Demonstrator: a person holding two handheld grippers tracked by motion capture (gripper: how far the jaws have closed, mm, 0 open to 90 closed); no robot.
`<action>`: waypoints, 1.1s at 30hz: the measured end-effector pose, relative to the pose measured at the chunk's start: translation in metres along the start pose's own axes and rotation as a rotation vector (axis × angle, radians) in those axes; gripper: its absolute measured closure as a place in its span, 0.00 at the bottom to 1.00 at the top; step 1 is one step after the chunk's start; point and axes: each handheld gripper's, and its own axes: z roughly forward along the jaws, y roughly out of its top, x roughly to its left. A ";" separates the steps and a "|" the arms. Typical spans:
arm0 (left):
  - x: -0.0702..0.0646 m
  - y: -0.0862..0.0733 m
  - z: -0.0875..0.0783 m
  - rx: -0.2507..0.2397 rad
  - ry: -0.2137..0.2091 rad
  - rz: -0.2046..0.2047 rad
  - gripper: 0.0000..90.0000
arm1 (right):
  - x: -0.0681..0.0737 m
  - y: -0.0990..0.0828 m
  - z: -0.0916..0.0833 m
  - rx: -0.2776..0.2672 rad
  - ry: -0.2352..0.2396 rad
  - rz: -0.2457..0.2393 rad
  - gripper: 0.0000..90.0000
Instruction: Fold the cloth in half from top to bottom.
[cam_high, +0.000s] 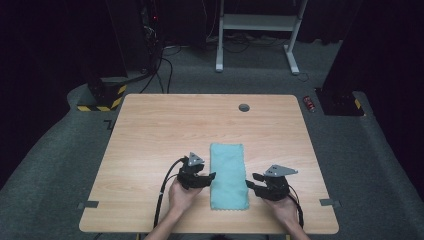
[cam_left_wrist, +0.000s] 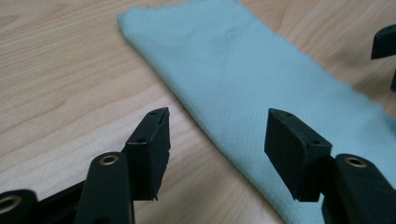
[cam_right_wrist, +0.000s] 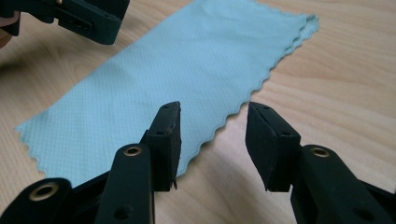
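A light blue cloth (cam_high: 228, 175), folded into a long strip, lies flat on the wooden table (cam_high: 150, 130) near its front edge. My left gripper (cam_high: 209, 177) sits just left of the cloth, jaws open and pointing at its left edge. In the left gripper view the cloth (cam_left_wrist: 261, 79) runs diagonally and the open left gripper (cam_left_wrist: 217, 140) hovers over its edge, holding nothing. My right gripper (cam_high: 251, 181) sits just right of the cloth, open too. In the right gripper view the open right gripper (cam_right_wrist: 212, 140) frames the cloth's (cam_right_wrist: 177, 70) wavy layered edge.
A small grey cable hole (cam_high: 244, 107) sits near the table's far edge. Beyond the table are a white desk frame (cam_high: 257, 30) and a dark stand with yellow-black tape (cam_high: 102, 95) on grey carpet. A red item (cam_high: 309, 103) lies on the floor at right.
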 end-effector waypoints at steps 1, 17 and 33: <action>0.001 0.002 0.001 0.003 0.004 0.003 0.46 | -0.001 0.002 0.000 -0.007 -0.006 -0.008 0.63; 0.015 0.038 0.016 0.011 0.047 0.011 0.45 | -0.027 0.034 0.010 0.002 0.017 0.069 0.62; 0.041 0.055 0.032 -0.006 0.028 -0.046 0.47 | -0.039 0.061 0.028 0.005 0.009 0.103 0.64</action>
